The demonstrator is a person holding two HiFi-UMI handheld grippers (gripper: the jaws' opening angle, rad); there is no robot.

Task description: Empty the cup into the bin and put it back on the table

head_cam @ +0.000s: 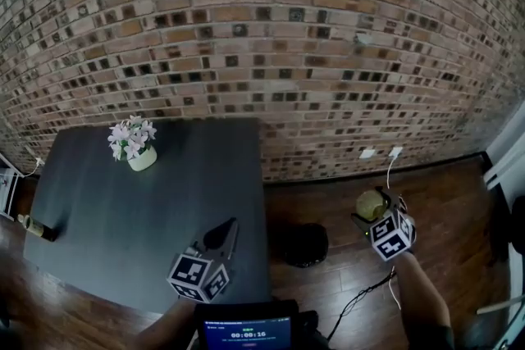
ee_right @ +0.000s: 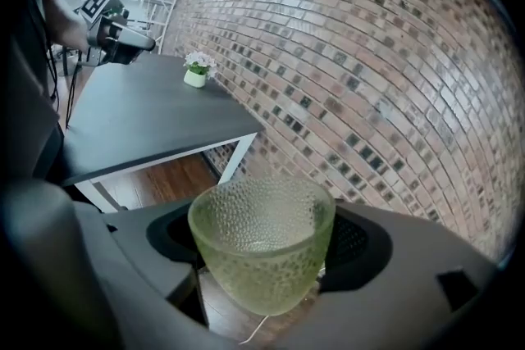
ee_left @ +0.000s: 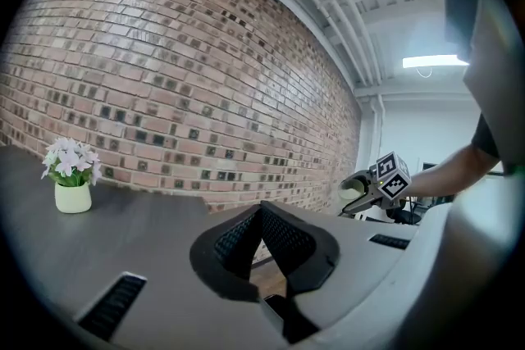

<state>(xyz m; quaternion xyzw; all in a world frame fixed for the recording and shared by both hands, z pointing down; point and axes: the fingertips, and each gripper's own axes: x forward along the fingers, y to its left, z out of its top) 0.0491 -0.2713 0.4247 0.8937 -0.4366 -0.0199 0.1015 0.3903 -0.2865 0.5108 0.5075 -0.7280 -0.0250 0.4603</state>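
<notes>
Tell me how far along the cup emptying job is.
Done: the cup is off the table, clamped in the right gripper. In hand: it hangs over the floor beside the bin, not above it. Left: tipping it out, then back on the table.

A dark grey surface stands against a brick wall, with a small pot of pale flowers near its far edge. Beside it, a black bin and a loose cable lie on the wooden floor.
</notes>
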